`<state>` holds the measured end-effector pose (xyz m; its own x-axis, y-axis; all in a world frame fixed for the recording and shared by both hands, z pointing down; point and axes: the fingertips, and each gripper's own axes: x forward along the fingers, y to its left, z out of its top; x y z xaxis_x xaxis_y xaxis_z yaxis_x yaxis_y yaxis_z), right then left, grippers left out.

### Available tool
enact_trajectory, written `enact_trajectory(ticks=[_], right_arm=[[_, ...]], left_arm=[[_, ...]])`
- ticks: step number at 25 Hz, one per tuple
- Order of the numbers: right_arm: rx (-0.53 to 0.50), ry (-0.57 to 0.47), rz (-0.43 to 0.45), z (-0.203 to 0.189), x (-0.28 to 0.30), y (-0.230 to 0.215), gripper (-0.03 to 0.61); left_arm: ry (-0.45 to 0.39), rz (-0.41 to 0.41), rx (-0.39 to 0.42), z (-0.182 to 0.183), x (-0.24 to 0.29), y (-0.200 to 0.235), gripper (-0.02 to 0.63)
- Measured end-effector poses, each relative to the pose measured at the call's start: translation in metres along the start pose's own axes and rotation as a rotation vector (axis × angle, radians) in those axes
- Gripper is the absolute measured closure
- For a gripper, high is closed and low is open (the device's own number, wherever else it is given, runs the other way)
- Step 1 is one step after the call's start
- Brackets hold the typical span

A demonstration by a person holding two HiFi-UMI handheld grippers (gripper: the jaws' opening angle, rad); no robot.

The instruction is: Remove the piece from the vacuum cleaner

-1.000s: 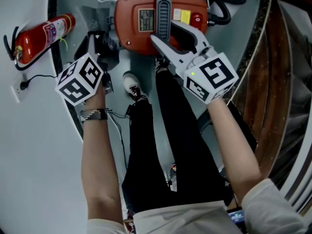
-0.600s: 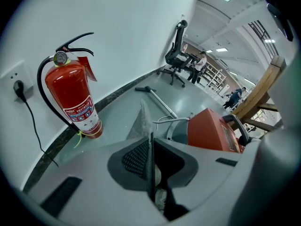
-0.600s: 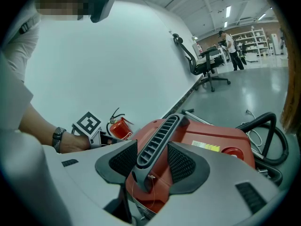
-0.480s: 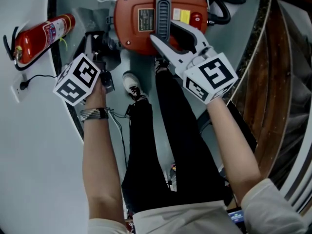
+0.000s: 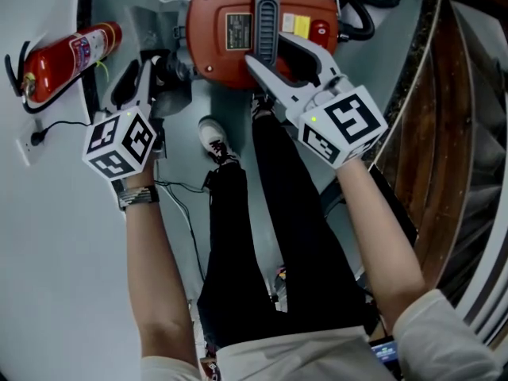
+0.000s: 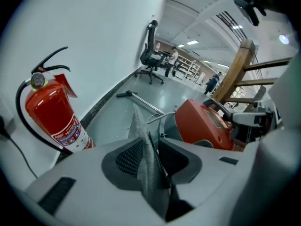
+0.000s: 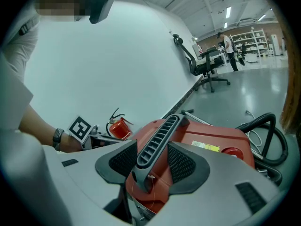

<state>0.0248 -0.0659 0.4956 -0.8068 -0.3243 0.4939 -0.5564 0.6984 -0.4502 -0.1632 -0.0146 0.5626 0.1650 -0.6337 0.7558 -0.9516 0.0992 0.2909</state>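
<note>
Jaws just opening, left gripper [image 5: 136, 86], piece [image 6: 146, 180] between

- The head camera is looking steeply down from above onto the round orange-red plastic vacuum cleaner [image 5: 216, 50].
- The left gripper camera is riding low, facing along the white wall [image 6: 103, 32], with the red metal fire extinguisher [image 6: 49, 114] close by.
- The right gripper camera is sitting very near the cleaner's dark ribbed handle [image 7: 157, 138], facing across its top.
- All three views are sharing the cleaner and the extinguisher.
</note>
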Motion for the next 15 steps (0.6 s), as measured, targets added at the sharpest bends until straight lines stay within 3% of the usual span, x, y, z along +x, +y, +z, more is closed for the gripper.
enact_trajectory(ticks=[5, 15], right_arm=[[-0.002, 0.0, -0.007, 0.0, -0.001, -0.001, 0.382], [-0.001, -0.002, -0.009, 0.0, -0.001, -0.001, 0.38]], left_arm=[[0.05, -0.001, 0.126, -0.013, -0.01, -0.009, 0.509], [0.138, 0.125, 0.179, -0.035, -0.025, -0.011, 0.498]])
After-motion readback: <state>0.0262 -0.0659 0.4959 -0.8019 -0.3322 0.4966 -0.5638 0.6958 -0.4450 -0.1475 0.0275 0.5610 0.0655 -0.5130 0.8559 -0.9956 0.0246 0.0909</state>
